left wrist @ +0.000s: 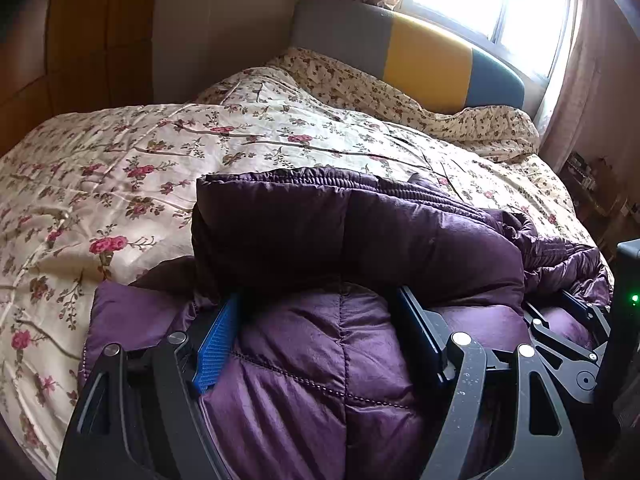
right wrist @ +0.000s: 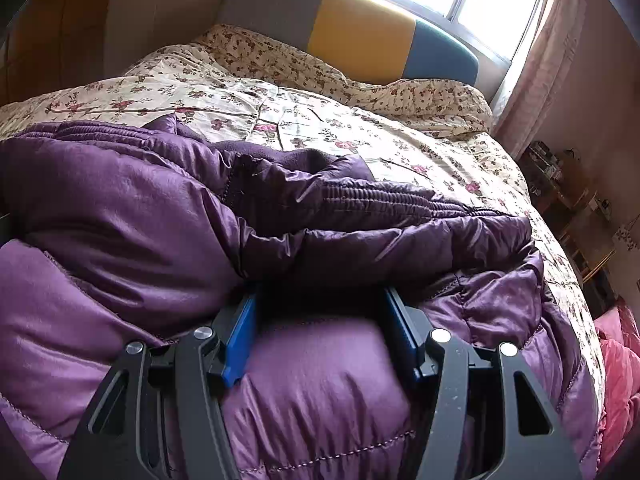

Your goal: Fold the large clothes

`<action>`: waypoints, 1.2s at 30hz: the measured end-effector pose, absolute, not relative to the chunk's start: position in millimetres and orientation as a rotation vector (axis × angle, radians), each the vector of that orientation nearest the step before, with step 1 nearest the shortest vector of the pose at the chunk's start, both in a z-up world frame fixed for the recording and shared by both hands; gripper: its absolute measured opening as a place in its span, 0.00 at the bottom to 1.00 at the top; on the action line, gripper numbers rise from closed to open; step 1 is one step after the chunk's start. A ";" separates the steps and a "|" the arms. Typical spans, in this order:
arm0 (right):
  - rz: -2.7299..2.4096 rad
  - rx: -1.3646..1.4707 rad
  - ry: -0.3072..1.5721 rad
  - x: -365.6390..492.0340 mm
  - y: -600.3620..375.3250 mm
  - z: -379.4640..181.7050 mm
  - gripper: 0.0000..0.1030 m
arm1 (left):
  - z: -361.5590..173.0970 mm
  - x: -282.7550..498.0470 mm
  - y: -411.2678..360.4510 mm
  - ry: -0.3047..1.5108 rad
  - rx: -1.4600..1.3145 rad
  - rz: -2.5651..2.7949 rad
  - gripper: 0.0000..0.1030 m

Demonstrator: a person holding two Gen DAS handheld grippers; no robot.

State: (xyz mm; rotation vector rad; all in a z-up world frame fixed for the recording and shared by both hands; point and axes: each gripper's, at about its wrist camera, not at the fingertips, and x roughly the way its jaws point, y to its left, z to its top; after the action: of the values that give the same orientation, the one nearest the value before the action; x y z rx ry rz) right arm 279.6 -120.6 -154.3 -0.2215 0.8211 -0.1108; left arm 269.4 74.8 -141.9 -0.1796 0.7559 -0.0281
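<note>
A puffy purple quilted jacket [left wrist: 360,232] lies on the bed, its upper part doubled over toward me. In the left wrist view my left gripper [left wrist: 316,300] has a thick padded bulge of the jacket filling the gap between its blue pads [left wrist: 218,344]. Its fingertips are hidden under the folded layer. The right wrist view shows the same jacket [right wrist: 140,208]. There my right gripper [right wrist: 320,296] clamps another padded fold, its tips also tucked under the overhanging layer. Part of the right gripper [left wrist: 576,320] shows at the right edge of the left wrist view.
The bed is covered by a cream floral quilt [left wrist: 120,168], with a grey, yellow and blue headboard [right wrist: 360,28] under a bright window. A wooden wardrobe [left wrist: 60,40] stands at the left. Cluttered shelves [right wrist: 568,188] and a pink quilted cloth [right wrist: 620,380] lie at the right.
</note>
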 end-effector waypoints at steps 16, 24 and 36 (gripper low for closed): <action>-0.107 -0.217 0.830 280.8 -119.6 -153.0 0.58 | -104.8 226.1 158.8 0.756 -0.430 -0.095 0.76; -0.078 -0.176 0.851 278.9 -126.5 -142.4 0.65 | -138.3 184.4 201.9 0.852 -0.640 -0.159 0.76; 0.007 -0.119 0.775 222.1 -150.7 -91.7 0.61 | -147.6 179.8 172.0 0.881 -0.682 -0.283 0.65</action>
State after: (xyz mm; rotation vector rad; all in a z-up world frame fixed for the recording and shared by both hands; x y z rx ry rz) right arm 222.1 -150.7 -91.7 -0.1187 0.7753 0.0073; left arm 179.8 172.0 -147.6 -0.6817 0.8808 -0.2826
